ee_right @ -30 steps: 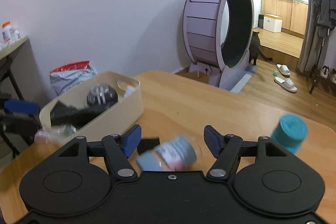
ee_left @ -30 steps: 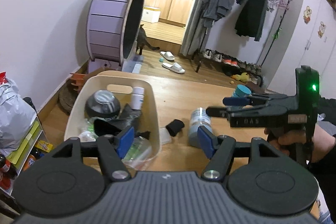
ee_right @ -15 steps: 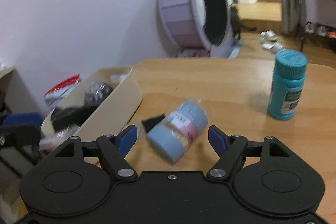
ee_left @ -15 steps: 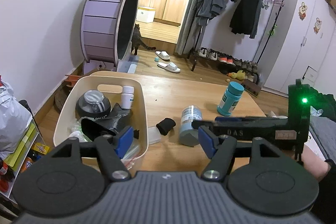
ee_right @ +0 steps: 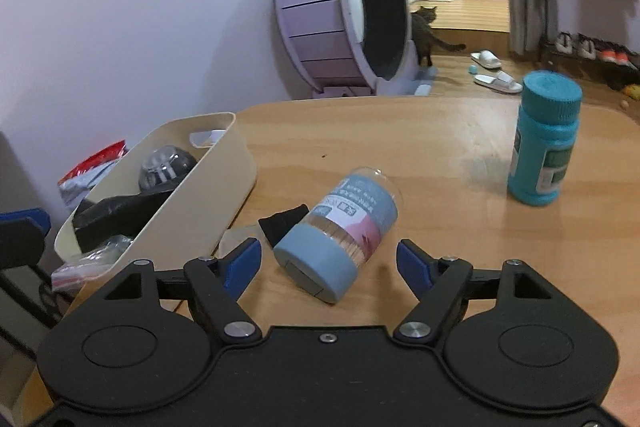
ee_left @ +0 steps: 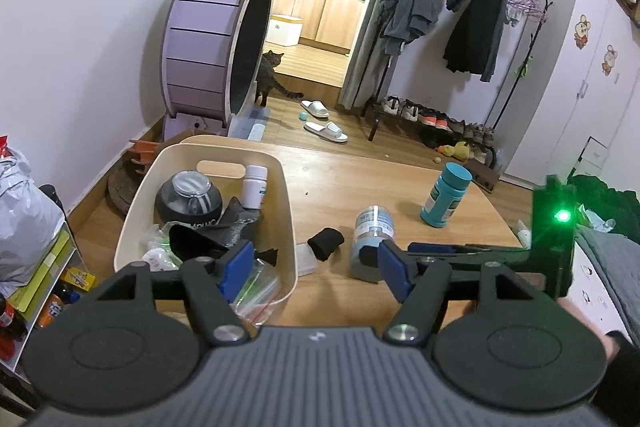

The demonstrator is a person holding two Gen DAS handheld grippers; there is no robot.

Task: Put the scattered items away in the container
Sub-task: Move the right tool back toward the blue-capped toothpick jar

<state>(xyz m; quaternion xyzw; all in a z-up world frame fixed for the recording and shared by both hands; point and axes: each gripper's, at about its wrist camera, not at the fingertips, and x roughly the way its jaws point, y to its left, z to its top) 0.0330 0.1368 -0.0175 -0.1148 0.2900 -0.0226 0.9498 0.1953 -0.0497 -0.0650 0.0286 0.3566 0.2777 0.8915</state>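
On the wooden table (ee_right: 420, 147) at the centre of the right wrist view lie four loose things: one clear cotton-swab jar (ee_right: 340, 231) with a pale blue cap, on its side; one small black roll (ee_right: 282, 225) touching its left flank; one flat translucent case (ee_left: 305, 259), half hidden under the roll; and one teal bottle (ee_right: 542, 143), upright at the right edge of the frame, well apart from the rest.

One cream bin (ee_right: 224, 195) stands at the left of that frame. Counted in the left wrist view, the bin (ee_left: 280, 187) holds one black round jar (ee_left: 188, 201) with a clear lid, one white bottle (ee_left: 255, 186) leaning at its far wall, one crumpled black bag (ee_left: 212, 239) and several zip bags (ee_left: 256, 287); how many bags I cannot tell, since the gripper's finger covers them.

The right gripper (ee_right: 329, 267) stands with its jaws spread, the swab jar's cap end between the blue pads, neither pad touching it. The left gripper (ee_left: 314, 267) hovers at the lower centre of its frame with jaws apart and nothing between them, its left pad over the bin's near corner.

The right gripper (ee_left: 460, 249) also shows in the left view at the right edge, partly cut off behind the left gripper's finger, a green light on its body.
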